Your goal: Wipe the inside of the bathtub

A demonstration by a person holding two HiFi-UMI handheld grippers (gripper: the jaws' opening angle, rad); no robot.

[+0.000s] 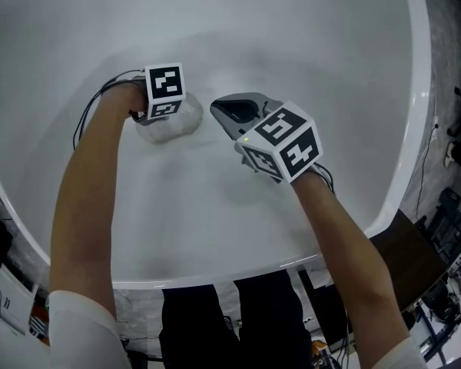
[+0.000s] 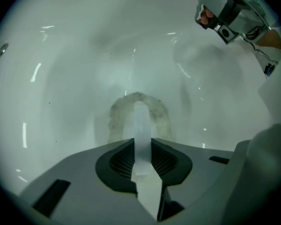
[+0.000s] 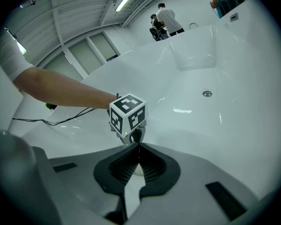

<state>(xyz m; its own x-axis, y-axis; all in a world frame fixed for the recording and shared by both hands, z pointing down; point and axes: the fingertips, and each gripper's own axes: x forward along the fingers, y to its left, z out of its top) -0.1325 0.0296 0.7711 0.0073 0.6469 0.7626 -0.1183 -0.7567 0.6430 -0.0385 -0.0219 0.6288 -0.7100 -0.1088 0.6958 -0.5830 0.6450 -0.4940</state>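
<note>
Head view: the left gripper [image 1: 163, 115] holds a soft greyish-white wiping cloth [image 1: 178, 127] against the glossy white bathtub [image 1: 315, 44] floor at centre-left, with the right gripper [image 1: 232, 111] just beside it.

Left gripper view: the fingers are clamped on the cloth's bunched middle, probably a sound hold for something limp and light.

Right gripper view: the fingers are together, with nothing between them.
</note>
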